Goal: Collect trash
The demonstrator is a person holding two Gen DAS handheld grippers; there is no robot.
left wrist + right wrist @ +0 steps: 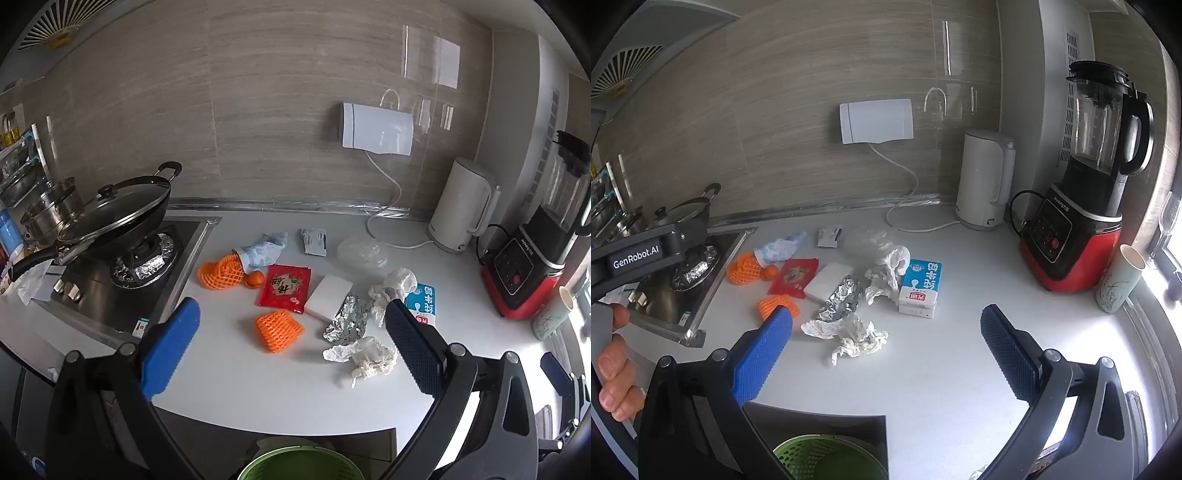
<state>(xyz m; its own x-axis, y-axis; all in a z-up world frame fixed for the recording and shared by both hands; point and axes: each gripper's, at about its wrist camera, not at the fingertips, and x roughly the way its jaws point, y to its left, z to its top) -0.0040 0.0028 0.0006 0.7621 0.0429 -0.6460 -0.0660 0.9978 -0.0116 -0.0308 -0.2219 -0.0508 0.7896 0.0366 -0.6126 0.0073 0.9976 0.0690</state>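
Trash lies scattered on the white counter [258,380]: two orange foam nets [279,331] [220,273], a red packet [284,289], a white block [328,295], crumpled foil [347,319], crumpled tissue [371,357], a blue and white milk carton [921,287], a clear plastic bag [362,252] and a blue wrapper [264,248]. My left gripper [291,347] is open and empty above the counter's front, near the foam net and tissue. My right gripper [886,354] is open and empty, in front of the tissue [855,338]. A green bin [827,458] sits below the counter edge.
A gas hob with a lidded wok [118,212] is at the left. A white kettle [461,206], a red blender [1082,206] and a paper cup [1121,280] stand at the right. A small orange fruit [255,277] lies among the trash.
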